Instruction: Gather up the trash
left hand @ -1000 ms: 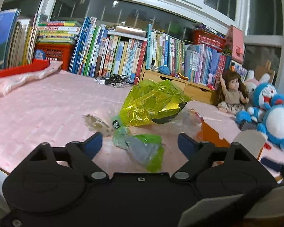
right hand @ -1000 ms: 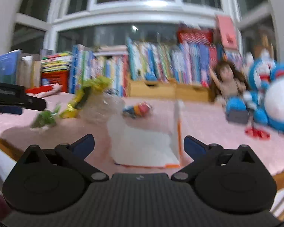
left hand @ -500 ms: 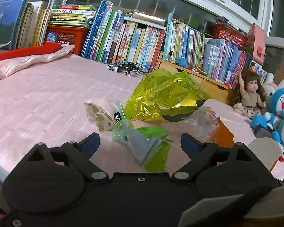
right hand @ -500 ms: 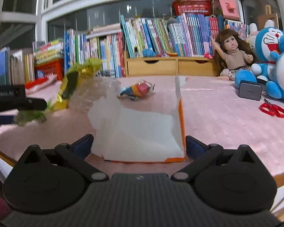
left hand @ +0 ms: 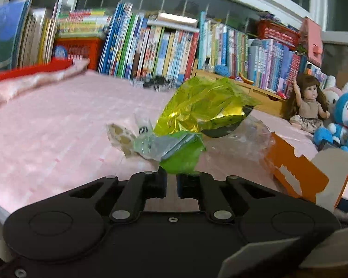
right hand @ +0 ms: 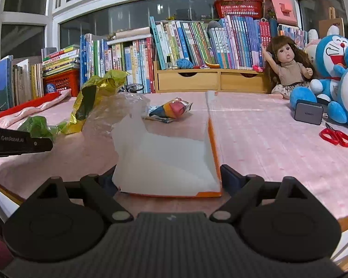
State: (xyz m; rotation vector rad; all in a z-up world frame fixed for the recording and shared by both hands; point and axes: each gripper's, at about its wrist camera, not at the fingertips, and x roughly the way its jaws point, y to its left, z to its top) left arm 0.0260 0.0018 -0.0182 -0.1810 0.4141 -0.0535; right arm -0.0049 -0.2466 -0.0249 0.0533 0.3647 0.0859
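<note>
My left gripper (left hand: pixel 171 178) is shut on a green wrapper (left hand: pixel 178 159) and holds it just above the pink cloth. Behind it lie a yellow-green foil bag (left hand: pixel 204 106), a spotted wrapper (left hand: pixel 120 136) and crumpled clear plastic (left hand: pixel 250 134). My right gripper (right hand: pixel 168 178) grips the two sides of an open orange carton (right hand: pixel 213 148) with a white inside. In the right wrist view the left gripper (right hand: pixel 20 141) shows at the left edge with the green wrapper (right hand: pixel 38 126). A colourful snack packet (right hand: pixel 168 110) lies beyond the carton.
Pink cloth covers the table (right hand: pixel 266 139). Rows of books (right hand: pixel 185 46) and a wooden drawer unit (right hand: pixel 211 80) line the back. A doll (right hand: pixel 290 69), blue plush toys (right hand: pixel 336 69), a grey device (right hand: pixel 308 113) and red scissors (right hand: pixel 336 136) sit at the right.
The left gripper's fingers have shut on the green wrapper and raised it off the cloth. The right gripper's fingers have drawn in against the carton's sides.
</note>
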